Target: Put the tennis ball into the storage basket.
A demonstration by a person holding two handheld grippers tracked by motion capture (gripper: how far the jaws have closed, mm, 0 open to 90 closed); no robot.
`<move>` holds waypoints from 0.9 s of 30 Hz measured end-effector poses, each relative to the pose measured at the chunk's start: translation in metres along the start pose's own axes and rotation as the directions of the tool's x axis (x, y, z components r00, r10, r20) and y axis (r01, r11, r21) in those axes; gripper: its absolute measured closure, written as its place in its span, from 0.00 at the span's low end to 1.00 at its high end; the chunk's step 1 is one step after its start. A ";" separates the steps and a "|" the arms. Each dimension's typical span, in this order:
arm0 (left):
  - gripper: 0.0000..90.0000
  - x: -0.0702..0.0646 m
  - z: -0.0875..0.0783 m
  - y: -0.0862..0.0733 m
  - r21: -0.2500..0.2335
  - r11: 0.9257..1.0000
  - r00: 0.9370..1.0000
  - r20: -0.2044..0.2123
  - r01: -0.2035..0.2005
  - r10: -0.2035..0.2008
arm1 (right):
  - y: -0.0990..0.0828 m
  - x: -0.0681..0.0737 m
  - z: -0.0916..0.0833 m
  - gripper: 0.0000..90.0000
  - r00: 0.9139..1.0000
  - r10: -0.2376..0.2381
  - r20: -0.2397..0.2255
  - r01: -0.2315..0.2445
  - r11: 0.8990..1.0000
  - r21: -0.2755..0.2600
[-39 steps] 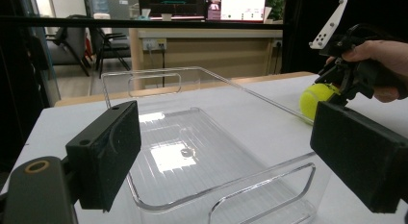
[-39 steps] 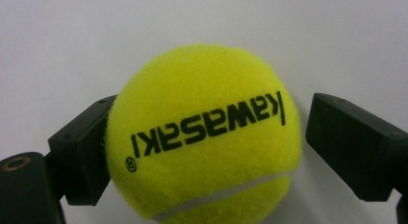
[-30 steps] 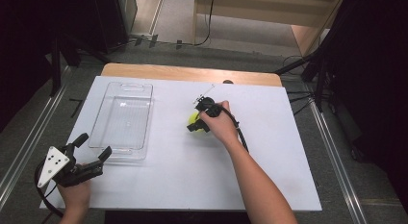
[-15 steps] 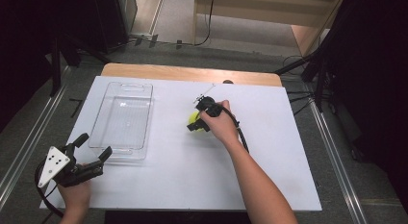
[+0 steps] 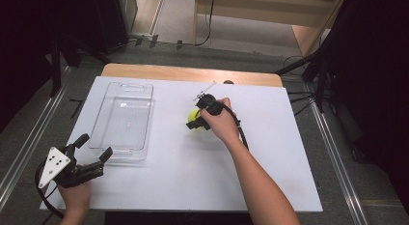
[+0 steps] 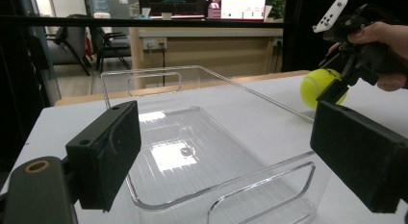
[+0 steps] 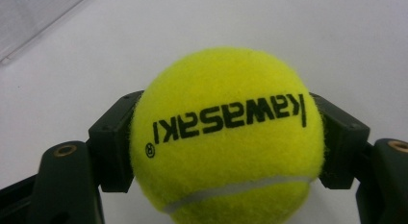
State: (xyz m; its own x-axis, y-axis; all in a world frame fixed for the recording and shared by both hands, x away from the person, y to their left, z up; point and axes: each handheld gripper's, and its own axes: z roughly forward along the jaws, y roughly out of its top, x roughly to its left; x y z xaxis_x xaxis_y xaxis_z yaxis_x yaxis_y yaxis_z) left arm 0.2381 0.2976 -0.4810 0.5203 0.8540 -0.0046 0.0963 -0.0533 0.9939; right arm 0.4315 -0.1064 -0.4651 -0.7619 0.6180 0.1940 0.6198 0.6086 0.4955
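A grey floor (image 5: pixel 173 17) surrounds the white table (image 5: pixel 270 176), with a wooden desk (image 6: pixel 211 46) and chairs (image 6: pixel 103 41) beyond.

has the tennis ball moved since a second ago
No. The tennis ball sits just as far right of the clear tray, clamped in the right gripper.

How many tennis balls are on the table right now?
1. The yellow tennis ball sits on the white table, right of the clear tray, clamped between the jaws of the right gripper. The tray looks empty; none seem hidden.
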 end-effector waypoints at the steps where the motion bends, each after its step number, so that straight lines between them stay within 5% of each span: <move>1: 0.12 0.000 0.000 0.000 0.001 1.000 1.000 -0.001 0.001 -0.001 | 0.001 0.000 -0.001 0.26 1.000 -0.012 0.002 0.012 1.000 0.002; 27: 0.12 0.000 0.000 0.000 -0.001 1.000 1.000 -0.001 0.004 -0.004 | 0.019 0.016 -0.012 0.26 0.998 -0.067 -0.020 0.066 0.997 -0.025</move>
State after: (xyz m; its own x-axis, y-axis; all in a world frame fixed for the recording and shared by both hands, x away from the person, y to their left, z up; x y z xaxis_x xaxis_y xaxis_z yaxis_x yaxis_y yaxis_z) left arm 0.2381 0.2978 -0.4810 0.5190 0.8547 -0.0088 0.0981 -0.0493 0.9940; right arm 0.4289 -0.0915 -0.4424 -0.8052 0.5658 0.1774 0.5630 0.6355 0.5284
